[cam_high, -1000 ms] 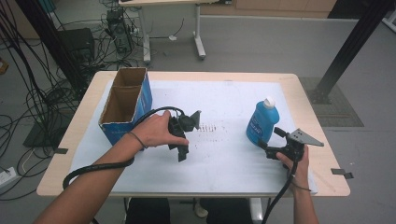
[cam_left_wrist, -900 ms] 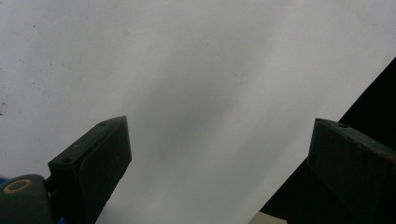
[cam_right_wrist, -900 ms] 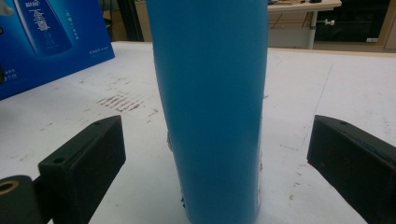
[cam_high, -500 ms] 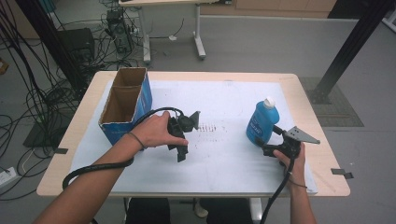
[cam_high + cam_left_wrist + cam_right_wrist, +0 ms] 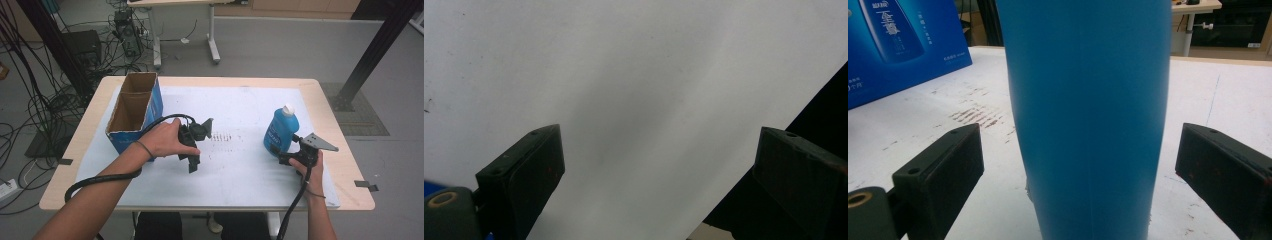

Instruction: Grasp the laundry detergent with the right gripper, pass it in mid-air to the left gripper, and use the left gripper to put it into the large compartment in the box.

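A blue bottle (image 5: 280, 131) with a white cap stands upright on the white mat at the table's right. My right gripper (image 5: 281, 156) sits just in front of it, open, and in the right gripper view the bottle (image 5: 1088, 115) rises between the two spread jaws without touching either. My left gripper (image 5: 192, 162) hangs over the middle of the mat, pointing down toward the near edge, open with nothing between its jaws; the left gripper view looks at bare white mat (image 5: 624, 90).
An open blue cardboard box (image 5: 135, 112) stands at the table's left, also seen as the blue box (image 5: 903, 45) in the right gripper view. The white mat (image 5: 235, 165) covers most of the wooden table (image 5: 345, 165). Cables trail off the near edge.
My right gripper has slid forward and left, closing in on the bottle's base. The left gripper has barely moved.
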